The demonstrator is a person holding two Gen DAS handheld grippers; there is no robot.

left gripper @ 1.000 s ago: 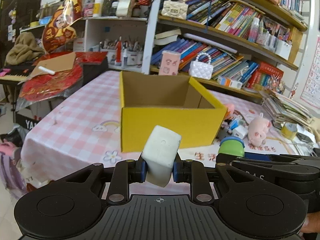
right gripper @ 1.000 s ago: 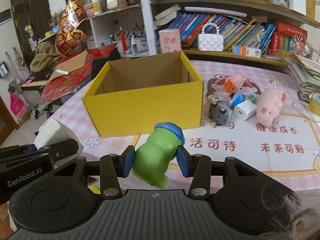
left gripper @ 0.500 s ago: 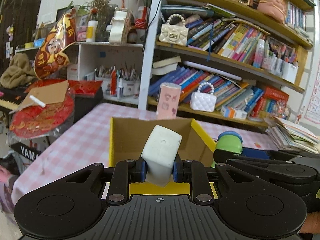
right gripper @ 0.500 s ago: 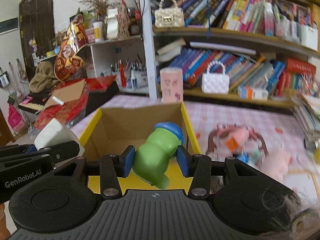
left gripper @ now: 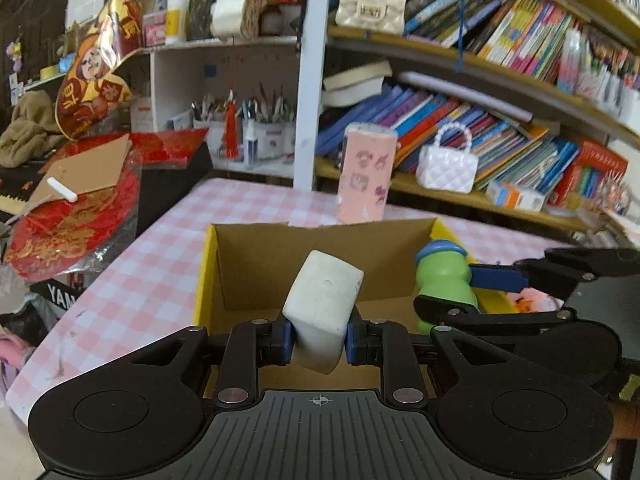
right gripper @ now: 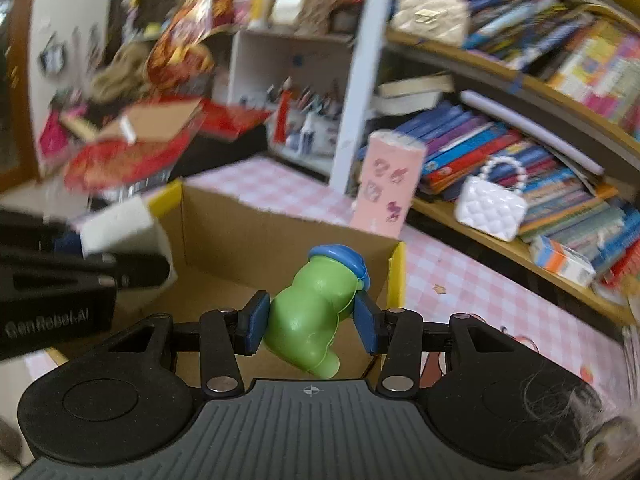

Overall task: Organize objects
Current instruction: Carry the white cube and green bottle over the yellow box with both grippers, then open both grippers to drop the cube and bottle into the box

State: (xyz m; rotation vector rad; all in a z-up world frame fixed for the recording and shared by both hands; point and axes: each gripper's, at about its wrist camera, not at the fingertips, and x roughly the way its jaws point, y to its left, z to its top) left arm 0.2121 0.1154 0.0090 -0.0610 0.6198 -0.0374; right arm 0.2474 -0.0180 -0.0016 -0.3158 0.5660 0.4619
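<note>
One yellow cardboard box (left gripper: 320, 264) stands open on the pink-checked table (left gripper: 132, 264), its brown inside facing up. Two grippers hang over it, each holding one thing.

The left gripper (left gripper: 318, 340) has its fingers pinching a single white block (left gripper: 322, 308), which sits tilted between the blue pads over the near left part of the box. The right gripper (right gripper: 308, 320) has its fingers pinching a single green toy with a blue cap (right gripper: 316, 312), leaning to the right, above the box's right side near its yellow right wall. In the left wrist view the green toy shows to the right of the white block, with the right gripper's arm reaching in from the right edge.

Just beyond the far wall of the box stands one pink box with stickers (left gripper: 366, 174). Behind it the shelves (left gripper: 480, 200) carry rows of books and two small quilted handbags: one white (left gripper: 446, 166) on the lower shelf, one cream (left gripper: 370, 2) higher up. The right wrist view is blurred.
</note>
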